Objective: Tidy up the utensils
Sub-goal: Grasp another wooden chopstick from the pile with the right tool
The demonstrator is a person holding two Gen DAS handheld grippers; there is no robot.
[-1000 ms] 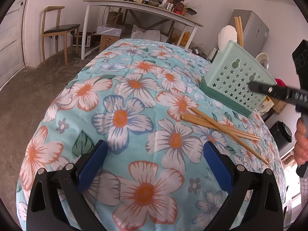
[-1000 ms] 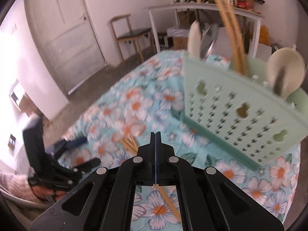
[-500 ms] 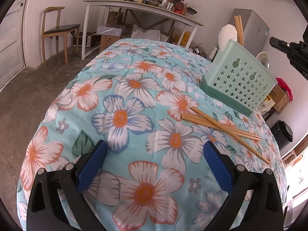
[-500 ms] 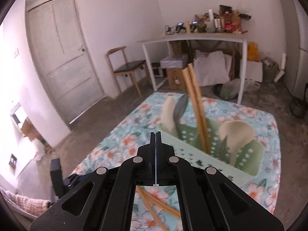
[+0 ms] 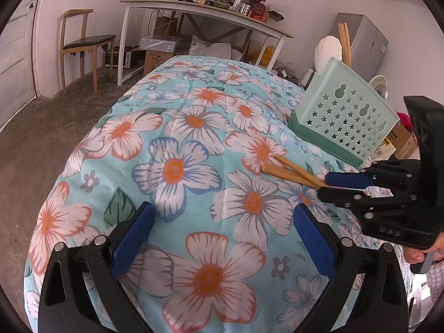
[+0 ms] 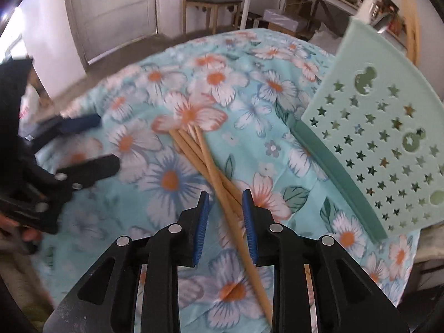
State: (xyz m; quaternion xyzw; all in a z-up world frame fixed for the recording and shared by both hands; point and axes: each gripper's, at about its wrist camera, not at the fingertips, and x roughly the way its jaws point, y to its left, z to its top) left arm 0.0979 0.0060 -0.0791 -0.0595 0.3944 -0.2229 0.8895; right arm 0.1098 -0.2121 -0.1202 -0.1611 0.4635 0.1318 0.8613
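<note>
Several loose wooden chopsticks (image 6: 199, 149) lie crossed on the floral cloth, in front of a mint green holder (image 6: 374, 138) with star holes. My right gripper (image 6: 223, 197) is low over them. Its jaws are opening with the sticks between the blue pads, and the pads do not press on them. In the left wrist view the right gripper (image 5: 323, 186) covers the near ends of the chopsticks (image 5: 288, 170). The holder (image 5: 344, 119) has upright chopsticks (image 5: 344, 41) and a white spoon (image 5: 328, 51) in it. My left gripper (image 5: 223, 209) stands wide open over the cloth, holding nothing.
The cloth-covered table (image 5: 177, 116) drops off at its rounded front and left edges. Behind it are a white work table (image 5: 205, 11) with clutter, a wooden chair (image 5: 83, 38) and a grey cabinet (image 5: 366, 38). Cardboard boxes (image 5: 402, 141) sit beyond the right edge.
My right gripper swung from above the holder down to the loose chopsticks, and its jaws went from shut to parted around them. The left gripper stayed where it was.
</note>
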